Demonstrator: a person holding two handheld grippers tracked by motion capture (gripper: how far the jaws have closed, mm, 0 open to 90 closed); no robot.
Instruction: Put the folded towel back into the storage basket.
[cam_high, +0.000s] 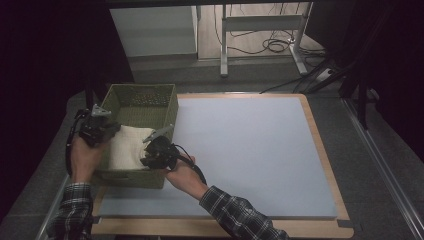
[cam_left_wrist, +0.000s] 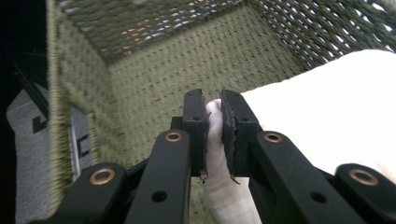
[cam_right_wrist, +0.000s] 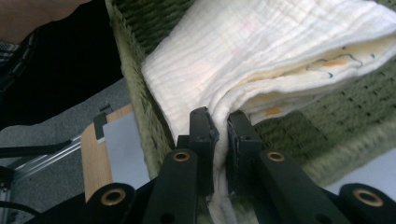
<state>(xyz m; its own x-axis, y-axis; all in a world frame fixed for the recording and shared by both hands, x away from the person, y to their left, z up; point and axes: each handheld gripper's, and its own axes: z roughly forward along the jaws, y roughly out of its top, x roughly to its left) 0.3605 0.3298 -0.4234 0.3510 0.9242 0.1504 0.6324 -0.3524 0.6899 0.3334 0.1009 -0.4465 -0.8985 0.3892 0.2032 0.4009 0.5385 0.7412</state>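
A folded cream cloth (cam_high: 128, 146) lies inside the green woven basket (cam_high: 150, 112) at the table's left. My left gripper (cam_high: 98, 131) is at the cloth's left side, its jaws shut on a fold of the cloth (cam_left_wrist: 327, 107), seen in the left gripper view with the gripper (cam_left_wrist: 213, 100) low inside the basket (cam_left_wrist: 154, 74). My right gripper (cam_high: 156, 153) is at the basket's near right corner, shut on the cloth's edge. In the right gripper view that gripper (cam_right_wrist: 219, 119) pinches the layered cloth (cam_right_wrist: 261, 51) where it hangs over the basket wall (cam_right_wrist: 135, 102).
The basket stands on a pale blue mat (cam_high: 250, 150) that covers a wooden board (cam_high: 320, 150). Right of the basket the mat is bare. Table legs and cables (cam_high: 270, 45) are on the floor beyond the board.
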